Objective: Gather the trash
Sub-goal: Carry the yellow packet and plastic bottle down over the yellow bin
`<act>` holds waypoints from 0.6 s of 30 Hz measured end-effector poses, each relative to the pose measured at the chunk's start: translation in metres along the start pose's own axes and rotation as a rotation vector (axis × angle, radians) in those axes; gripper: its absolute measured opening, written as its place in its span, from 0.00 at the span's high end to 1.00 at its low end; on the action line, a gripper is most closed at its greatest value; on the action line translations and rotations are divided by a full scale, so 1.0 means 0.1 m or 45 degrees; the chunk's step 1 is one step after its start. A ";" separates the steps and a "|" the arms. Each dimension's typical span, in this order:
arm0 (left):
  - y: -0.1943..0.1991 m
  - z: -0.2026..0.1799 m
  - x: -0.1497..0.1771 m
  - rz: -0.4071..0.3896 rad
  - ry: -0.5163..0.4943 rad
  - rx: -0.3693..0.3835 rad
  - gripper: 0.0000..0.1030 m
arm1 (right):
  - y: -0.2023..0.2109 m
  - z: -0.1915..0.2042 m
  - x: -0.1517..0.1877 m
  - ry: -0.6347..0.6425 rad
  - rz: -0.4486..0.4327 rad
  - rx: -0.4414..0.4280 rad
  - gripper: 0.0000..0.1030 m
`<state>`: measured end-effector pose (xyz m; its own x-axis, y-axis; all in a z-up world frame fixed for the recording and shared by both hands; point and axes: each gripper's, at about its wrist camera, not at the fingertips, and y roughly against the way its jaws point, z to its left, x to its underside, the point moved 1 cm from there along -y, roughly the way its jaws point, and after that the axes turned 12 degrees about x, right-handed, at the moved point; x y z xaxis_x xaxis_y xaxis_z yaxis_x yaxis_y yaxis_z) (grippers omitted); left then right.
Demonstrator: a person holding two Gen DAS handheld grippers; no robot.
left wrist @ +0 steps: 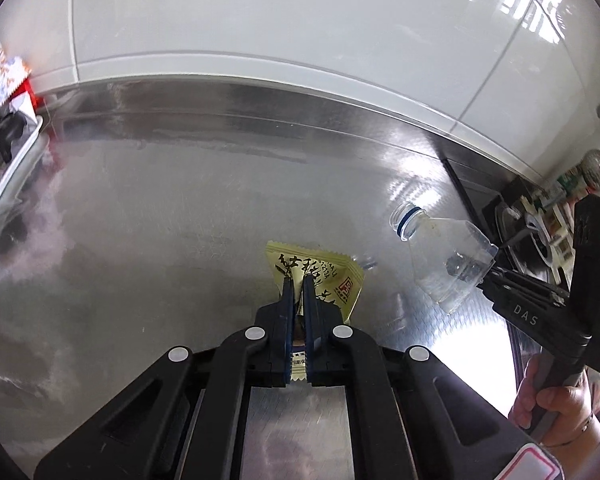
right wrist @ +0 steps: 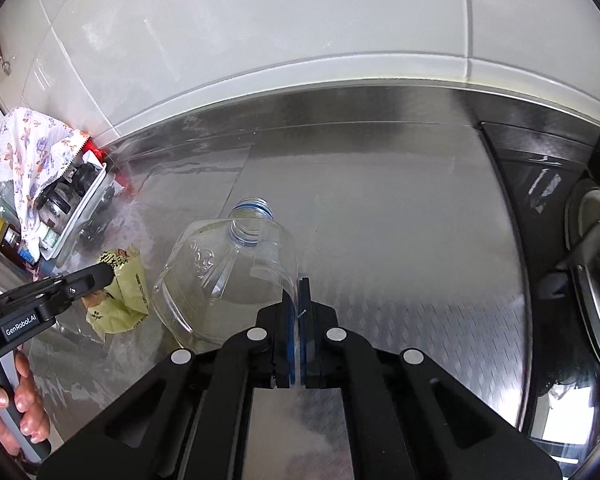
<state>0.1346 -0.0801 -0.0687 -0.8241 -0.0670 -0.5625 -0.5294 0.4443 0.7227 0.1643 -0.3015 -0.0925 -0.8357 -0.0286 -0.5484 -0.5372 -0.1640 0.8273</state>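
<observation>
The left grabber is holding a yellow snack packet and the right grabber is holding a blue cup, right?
Not quite. The right gripper holds a clear plastic bottle with its cap off, not a blue cup; only the ring at its neck is blue. The right wrist view shows it. The left gripper does hold the yellow snack packet.

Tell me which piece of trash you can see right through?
The cut-off plastic bottle, pinched by the right gripper. The left gripper holds a yellow snack wrapper, which is printed and not see-through.
</observation>
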 end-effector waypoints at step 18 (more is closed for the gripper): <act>0.60 0.09 0.44 0.066 -0.234 0.088 0.95 | 0.85 0.53 0.69 -0.039 -0.071 0.169 0.98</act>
<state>0.0684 -0.0486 -0.0530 -0.7959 0.1187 -0.5937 -0.4669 0.5039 0.7267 0.0550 -0.2652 -0.0534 -0.8061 0.0072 -0.5918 -0.5916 -0.0325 0.8055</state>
